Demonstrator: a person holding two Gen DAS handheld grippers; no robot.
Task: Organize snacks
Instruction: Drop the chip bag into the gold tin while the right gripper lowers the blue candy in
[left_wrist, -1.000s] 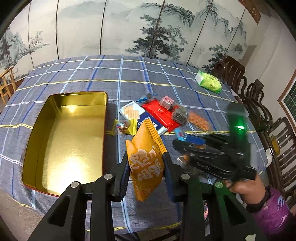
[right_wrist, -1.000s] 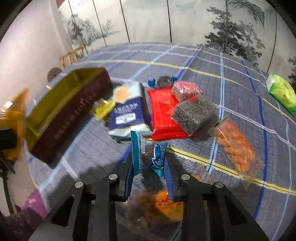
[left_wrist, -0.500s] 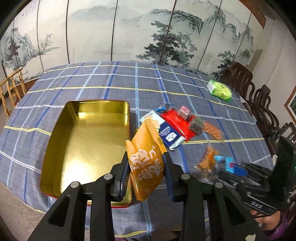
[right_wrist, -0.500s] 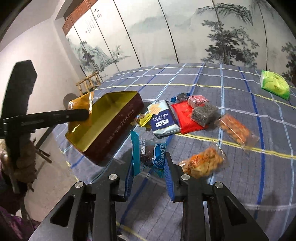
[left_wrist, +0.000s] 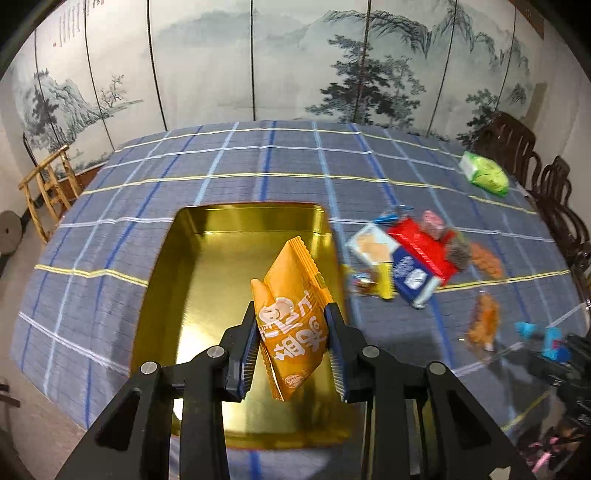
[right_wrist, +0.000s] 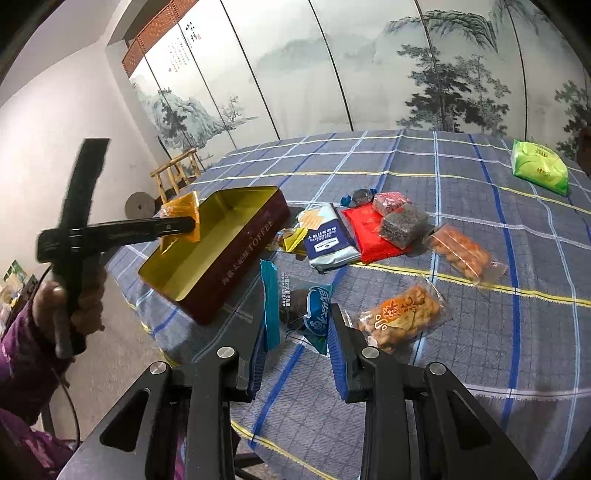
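My left gripper (left_wrist: 292, 345) is shut on an orange snack packet (left_wrist: 291, 314) and holds it above the open gold tin (left_wrist: 207, 280), over its near right part. From the right wrist view the same packet (right_wrist: 183, 218) hangs over the tin's (right_wrist: 236, 254) left end, with the left gripper (right_wrist: 186, 225) shut on it. My right gripper (right_wrist: 297, 341) is shut on a blue snack packet (right_wrist: 295, 306), held above the table near its front edge. A heap of snacks (right_wrist: 354, 229) lies right of the tin.
A blue checked cloth (left_wrist: 258, 162) covers the table. A green packet (right_wrist: 539, 166) lies far right. Two clear bags of orange snacks (right_wrist: 402, 317) (right_wrist: 461, 253) lie in front of the heap. Dark chairs (left_wrist: 517, 140) stand at the right, a wooden rack (left_wrist: 48, 184) at the left.
The left gripper carried the orange packet leftwards from beside the tin to over it. The right gripper lifted the blue packet off the table and drew back toward the front edge.
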